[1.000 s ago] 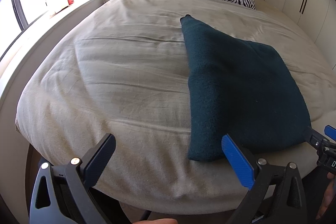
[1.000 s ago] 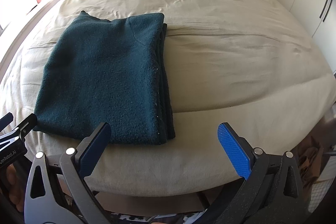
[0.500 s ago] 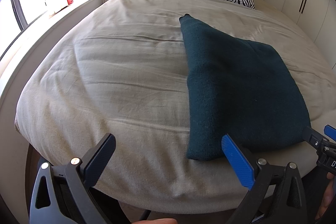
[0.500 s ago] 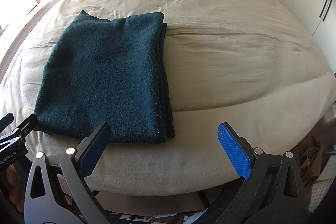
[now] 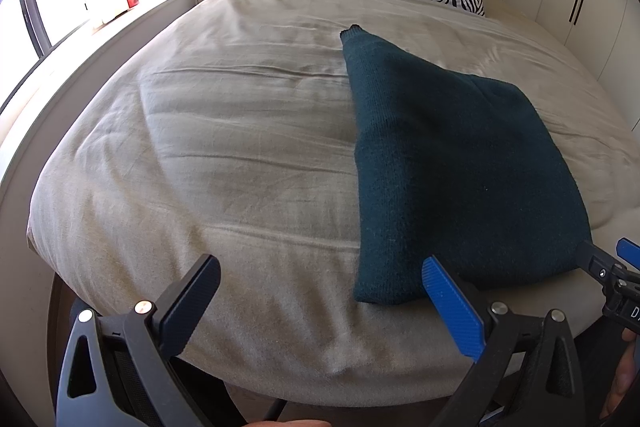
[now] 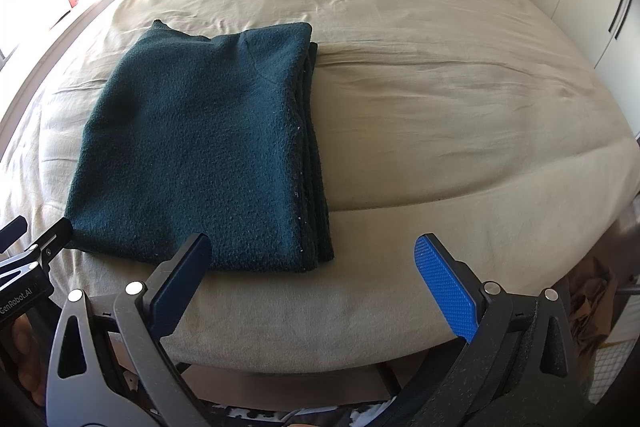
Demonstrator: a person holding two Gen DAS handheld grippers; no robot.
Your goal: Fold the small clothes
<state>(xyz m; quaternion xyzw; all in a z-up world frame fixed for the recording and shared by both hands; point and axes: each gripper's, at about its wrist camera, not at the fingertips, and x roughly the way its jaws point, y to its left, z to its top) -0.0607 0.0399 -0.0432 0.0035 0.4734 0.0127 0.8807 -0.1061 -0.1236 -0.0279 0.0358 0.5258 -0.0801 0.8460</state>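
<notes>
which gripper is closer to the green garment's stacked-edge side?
The right gripper: the folded green garment shows its layered edges toward it. The left gripper faces the smooth folded side. Both jaws are open.

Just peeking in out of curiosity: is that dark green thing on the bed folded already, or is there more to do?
It looks mostly done: the dark green garment lies flat on the bed as a neat rectangle, its layers stacked along one edge. Nothing is in hand; the left gripper and right gripper are both open near the bed's edge. Perhaps one more fold remains.
</notes>
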